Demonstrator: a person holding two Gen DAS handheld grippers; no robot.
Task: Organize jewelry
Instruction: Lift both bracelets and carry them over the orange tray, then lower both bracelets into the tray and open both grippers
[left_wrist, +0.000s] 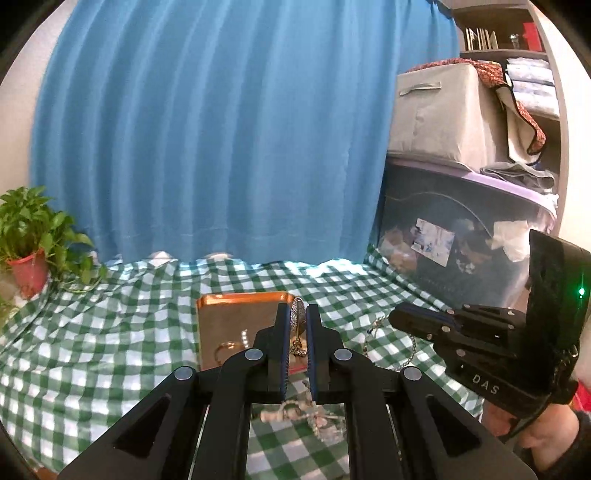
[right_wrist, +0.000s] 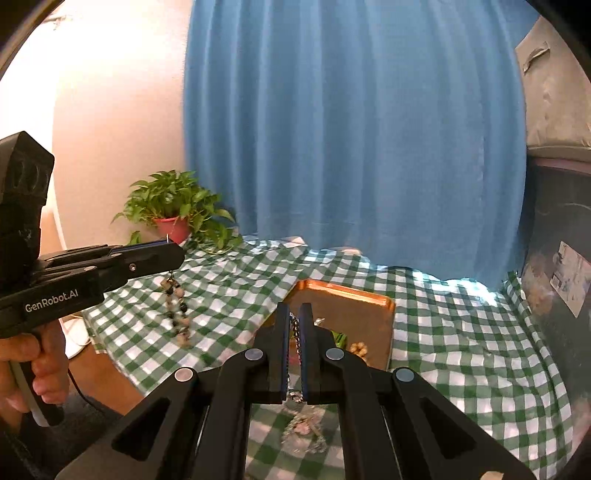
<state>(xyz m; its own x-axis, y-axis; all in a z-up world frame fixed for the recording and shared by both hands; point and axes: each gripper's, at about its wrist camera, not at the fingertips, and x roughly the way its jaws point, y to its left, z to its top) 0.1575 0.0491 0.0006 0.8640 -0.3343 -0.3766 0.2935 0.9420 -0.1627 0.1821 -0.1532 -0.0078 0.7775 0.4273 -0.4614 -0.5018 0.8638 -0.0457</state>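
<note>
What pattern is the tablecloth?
Green-and-white check tablecloth; the right wrist view shows it best.

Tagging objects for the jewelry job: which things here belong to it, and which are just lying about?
Job:
left hand-held gripper, shut on a pendant
right hand-held gripper, shut on a chain
copper tray
bead strand

Lying about:
plant
curtain
storage bin

Blue curtain, potted plant, checked cloth

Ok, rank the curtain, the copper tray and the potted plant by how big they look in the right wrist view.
1. Curtain
2. Copper tray, partly hidden by the fingers
3. Potted plant; close to the tray and farther off, so unsure.
</note>
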